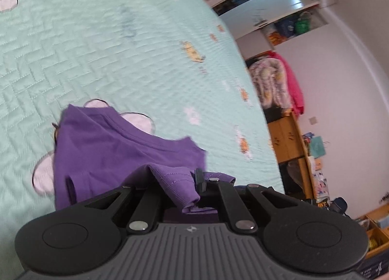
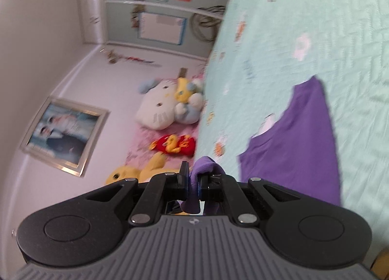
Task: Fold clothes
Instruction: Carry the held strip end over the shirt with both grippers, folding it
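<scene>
1. The mint quilted bedspread (image 1: 116,44) stretches wide and bare to the left of and beyond the purple garment (image 1: 102,144); its edge falls off at the right toward wooden shelves (image 1: 289,134) and a white wall.
2. The left gripper (image 1: 184,182) is clenched on a bunched hem of the purple garment; the rest of the cloth trails ahead onto the bedspread; the gripper tilts downward at the bed.
3. In the right wrist view the bedspread's edge runs down the middle, with plush toys (image 2: 167,107) beyond it on the left.
4. The right gripper (image 2: 193,184) pinches a purple fold between its pads; it points roughly level, rolled sideways.
</scene>
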`<state>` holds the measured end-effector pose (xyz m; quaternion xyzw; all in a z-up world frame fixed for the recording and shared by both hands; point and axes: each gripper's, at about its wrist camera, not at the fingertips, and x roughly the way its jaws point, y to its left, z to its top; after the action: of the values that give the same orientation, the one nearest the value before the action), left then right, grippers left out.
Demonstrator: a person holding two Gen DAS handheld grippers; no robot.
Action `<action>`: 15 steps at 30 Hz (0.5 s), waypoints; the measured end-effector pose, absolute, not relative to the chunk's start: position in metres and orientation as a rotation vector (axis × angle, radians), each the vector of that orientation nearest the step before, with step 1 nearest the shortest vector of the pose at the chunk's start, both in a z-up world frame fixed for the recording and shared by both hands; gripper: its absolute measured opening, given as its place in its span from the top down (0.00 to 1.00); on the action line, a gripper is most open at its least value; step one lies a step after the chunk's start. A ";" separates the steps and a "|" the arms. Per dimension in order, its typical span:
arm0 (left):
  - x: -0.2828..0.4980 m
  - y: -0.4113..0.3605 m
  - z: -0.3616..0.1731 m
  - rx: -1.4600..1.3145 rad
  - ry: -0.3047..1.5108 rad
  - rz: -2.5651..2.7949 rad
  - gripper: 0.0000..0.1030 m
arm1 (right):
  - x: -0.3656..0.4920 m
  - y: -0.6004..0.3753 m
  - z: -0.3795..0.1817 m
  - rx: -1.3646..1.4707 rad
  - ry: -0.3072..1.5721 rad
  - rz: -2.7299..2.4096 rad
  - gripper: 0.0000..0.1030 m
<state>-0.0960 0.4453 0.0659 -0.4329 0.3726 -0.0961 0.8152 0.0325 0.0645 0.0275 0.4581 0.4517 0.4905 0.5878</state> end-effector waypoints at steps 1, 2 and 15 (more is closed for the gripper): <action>-0.089 0.449 0.061 -0.920 0.801 -0.198 0.96 | 0.039 0.068 0.020 1.074 1.061 1.127 0.95; -0.083 0.451 0.058 -0.917 0.806 -0.197 0.96 | 0.045 0.071 0.013 1.080 1.067 1.114 0.95; -0.064 0.487 0.017 -1.111 0.770 -0.141 0.59 | 0.091 0.093 -0.051 1.245 1.177 0.939 0.57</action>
<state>-0.0636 0.4870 0.0169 -0.5138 0.3560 -0.0653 0.7778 0.0913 0.0929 -0.0508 0.5281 0.4991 0.3984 0.5597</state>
